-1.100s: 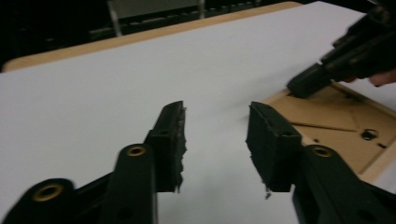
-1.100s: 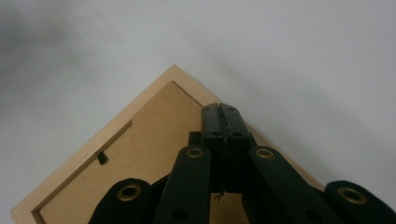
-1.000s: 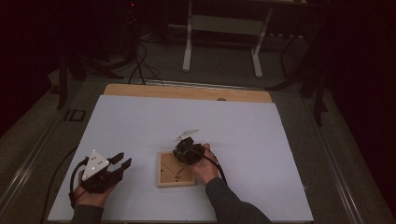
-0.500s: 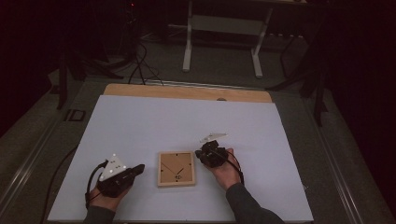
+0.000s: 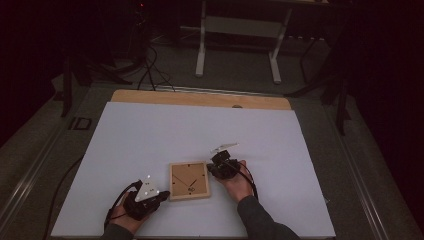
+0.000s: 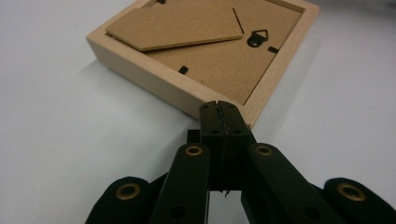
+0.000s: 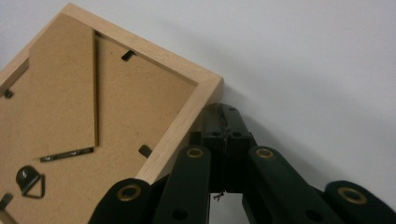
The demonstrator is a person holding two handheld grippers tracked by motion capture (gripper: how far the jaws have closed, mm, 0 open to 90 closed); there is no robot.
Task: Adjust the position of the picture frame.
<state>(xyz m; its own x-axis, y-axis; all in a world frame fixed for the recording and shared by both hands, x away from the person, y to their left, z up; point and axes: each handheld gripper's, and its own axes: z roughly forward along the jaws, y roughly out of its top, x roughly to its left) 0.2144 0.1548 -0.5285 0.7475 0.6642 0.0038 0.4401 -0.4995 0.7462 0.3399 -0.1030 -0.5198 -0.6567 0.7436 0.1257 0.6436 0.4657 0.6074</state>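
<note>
The picture frame (image 5: 189,180) lies face down near my edge of the white table (image 5: 150,130), backing board and folded stand up, so the back can be worked on, I judge. My left gripper (image 5: 159,198) sits at its near left corner, jaws pressed together with nothing between them, tips just at the wooden edge (image 6: 219,106). My right gripper (image 5: 214,169) is at the far right corner, jaws likewise together and empty, tips just beside the frame's side (image 7: 219,112). Placed at opposite corners like this, I reckon they brace or nudge the frame square.
</note>
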